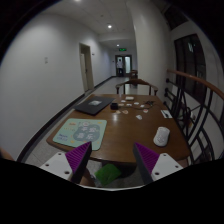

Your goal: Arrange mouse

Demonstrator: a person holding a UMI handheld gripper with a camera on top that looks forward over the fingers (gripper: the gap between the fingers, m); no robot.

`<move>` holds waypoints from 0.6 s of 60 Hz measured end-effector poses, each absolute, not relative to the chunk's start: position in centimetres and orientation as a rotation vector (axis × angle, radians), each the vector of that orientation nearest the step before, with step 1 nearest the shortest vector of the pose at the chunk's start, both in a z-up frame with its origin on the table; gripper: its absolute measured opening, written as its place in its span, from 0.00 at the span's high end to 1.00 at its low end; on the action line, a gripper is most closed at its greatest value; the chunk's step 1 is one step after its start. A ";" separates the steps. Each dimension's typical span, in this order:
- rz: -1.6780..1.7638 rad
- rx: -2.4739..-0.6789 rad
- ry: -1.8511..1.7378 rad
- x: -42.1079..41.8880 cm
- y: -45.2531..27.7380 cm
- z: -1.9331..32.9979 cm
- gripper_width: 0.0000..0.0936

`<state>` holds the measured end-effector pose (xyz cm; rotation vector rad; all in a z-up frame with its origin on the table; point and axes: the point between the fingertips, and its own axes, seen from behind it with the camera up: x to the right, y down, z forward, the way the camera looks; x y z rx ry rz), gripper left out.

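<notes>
A white mouse (161,135) lies on the brown wooden table (120,135), toward its right side, ahead of and to the right of my right finger. A light green patterned mouse mat (80,131) lies on the table's left part, ahead of my left finger. My gripper (112,158) hangs before the table's near edge, its purple pads (79,157) wide apart with nothing between them. It is open and empty.
A dark laptop (93,104) lies at the table's far left, with small items (138,104) spread across the far part. A chair (136,86) stands beyond the table. A railing (190,95) runs along the right. A green object (107,174) lies on the floor below the fingers.
</notes>
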<state>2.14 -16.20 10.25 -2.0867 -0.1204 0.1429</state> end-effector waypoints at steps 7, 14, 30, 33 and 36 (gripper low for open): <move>0.122 -2.097 -0.099 4.2 -15.7 9.4 0.10; 0.083 -2.102 -0.049 8.6 -14.3 8.0 0.10; -0.054 -2.195 -0.007 18.5 -7.2 0.8 0.10; -0.059 -2.207 0.018 20.0 -6.1 -0.1 0.10; -0.051 -2.219 0.050 21.1 -5.1 -0.8 0.10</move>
